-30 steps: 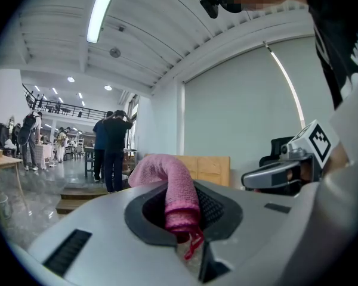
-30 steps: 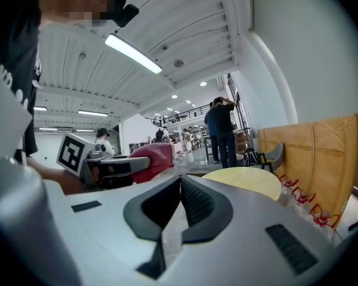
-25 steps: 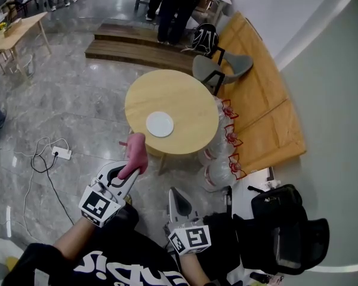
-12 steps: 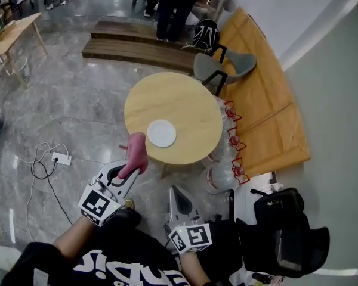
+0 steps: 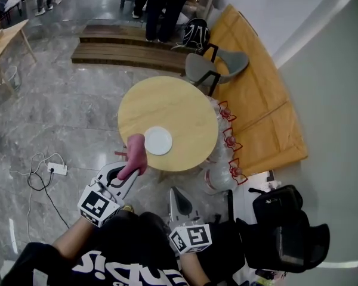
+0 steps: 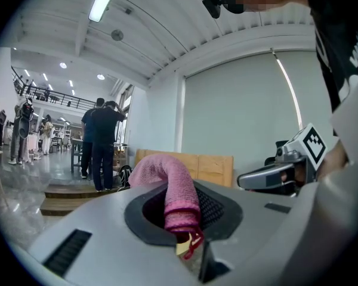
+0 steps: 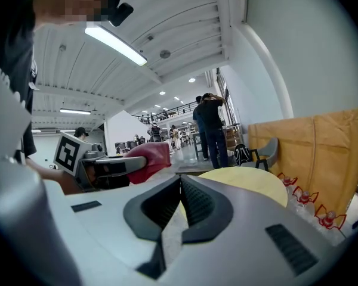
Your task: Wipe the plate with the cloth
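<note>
With left tongs (image 5: pixel 129 170) clamped on pink cloth (image 5: pixel 136 151) and right tongs (image 5: pixel 176 196) closed empty, reach for plate (image 5: pixel 159 140) near tabletop (image 5: pixel 167 103) edge, press flat, wipe.

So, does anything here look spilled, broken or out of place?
Nothing really stands out. The white plate lies flat on the round table, the pink cloth is pinched in the left tongs, and only a power strip lies loose on the floor.
</note>
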{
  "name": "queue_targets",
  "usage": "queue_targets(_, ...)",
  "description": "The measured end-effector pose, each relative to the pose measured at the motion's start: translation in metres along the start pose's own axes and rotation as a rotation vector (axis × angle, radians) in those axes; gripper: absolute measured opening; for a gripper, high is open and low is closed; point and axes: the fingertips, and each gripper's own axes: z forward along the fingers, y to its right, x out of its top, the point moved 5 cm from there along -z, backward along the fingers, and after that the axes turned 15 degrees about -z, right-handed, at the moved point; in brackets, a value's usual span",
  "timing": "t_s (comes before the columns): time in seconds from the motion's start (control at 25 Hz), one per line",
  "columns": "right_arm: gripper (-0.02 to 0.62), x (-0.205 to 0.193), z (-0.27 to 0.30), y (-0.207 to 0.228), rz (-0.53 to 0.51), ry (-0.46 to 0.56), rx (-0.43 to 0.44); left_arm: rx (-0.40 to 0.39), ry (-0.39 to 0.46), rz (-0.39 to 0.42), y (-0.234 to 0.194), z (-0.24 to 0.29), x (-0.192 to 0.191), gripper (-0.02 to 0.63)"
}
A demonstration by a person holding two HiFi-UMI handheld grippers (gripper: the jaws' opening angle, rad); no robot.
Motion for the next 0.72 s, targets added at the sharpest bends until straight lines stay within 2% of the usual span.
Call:
queue_targets(0.48, 0.021, -0.001, 0.025, 0.01, 0.005, -0.042, -0.002, -0.003, -0.034, -0.056, -0.019, 0.02, 0.01, 0.052)
queue_targets(0.72, 0.021, -0.004, 0.05, 0.023, 0.0, -0.056, 0.027, 0.011, -0.041, -0.045, -0.037, 0.037, 0.005, 0.054)
